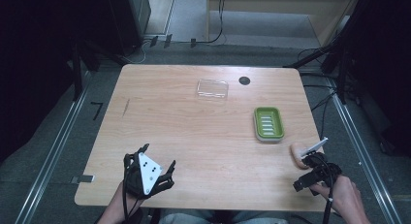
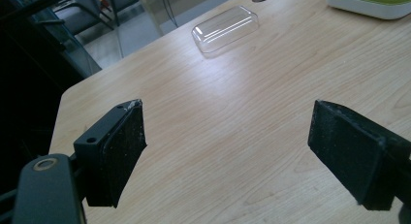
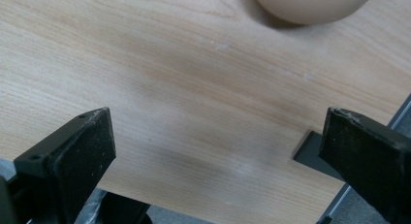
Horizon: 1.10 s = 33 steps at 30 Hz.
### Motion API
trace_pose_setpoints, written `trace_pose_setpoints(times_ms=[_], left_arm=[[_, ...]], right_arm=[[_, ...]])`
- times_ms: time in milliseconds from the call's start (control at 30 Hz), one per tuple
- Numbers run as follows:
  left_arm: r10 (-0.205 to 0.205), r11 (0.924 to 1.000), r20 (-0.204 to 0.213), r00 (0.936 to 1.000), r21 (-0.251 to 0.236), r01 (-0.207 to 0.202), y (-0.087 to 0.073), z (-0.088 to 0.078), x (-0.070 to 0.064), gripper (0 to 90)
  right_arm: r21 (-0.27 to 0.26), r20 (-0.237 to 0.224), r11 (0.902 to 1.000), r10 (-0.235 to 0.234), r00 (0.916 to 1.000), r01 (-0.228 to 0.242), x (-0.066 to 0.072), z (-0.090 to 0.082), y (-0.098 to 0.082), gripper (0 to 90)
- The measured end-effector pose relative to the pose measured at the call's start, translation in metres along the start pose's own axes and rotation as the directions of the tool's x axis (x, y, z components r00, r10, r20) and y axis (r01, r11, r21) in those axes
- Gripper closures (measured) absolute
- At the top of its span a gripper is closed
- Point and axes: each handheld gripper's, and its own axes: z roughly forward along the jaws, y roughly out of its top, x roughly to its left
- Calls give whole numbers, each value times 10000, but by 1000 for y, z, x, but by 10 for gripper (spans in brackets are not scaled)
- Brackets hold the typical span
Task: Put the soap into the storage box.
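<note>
Nearest the person, the left tongs (image 1: 157, 171) hover low over the bench (image 1: 194, 136) at its front left, spread wide with nothing between them; the right tongs (image 1: 312, 171) sit at the front right corner, also spread and empty; just beyond them lies a beige soap bar (image 3: 310, 3), untouched. Farther back on the right is a green soap dish (image 1: 269, 123), empty; at the far edge a clear lid (image 2: 225, 27) lies by itself. My guess: soap goes in the dish, lid on top; nothing's started yet.
</note>
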Motion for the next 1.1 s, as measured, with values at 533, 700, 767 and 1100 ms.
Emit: trace_pose_setpoints(times_ms=[533,700,767,1100], left_arm=[[97,9999,23,10000,51,-97,0,0,-1,141],[134,9999,50,9999,46,-135,0,1,-1,141],[133,9999,51,9999,41,-133,1,1,-1,141],[228,9997,68,9997,84,-228,1,2,-2,140]], right_arm=[[-427,183,9991,81,9998,-74,-6,-11,7,0],[-538,230,9984,200,9995,-187,-10,-14,10,0],[-582,236,9982,184,9996,-170,-11,-14,11,0],[-675,275,9976,177,9995,-158,-11,-19,23,0]])
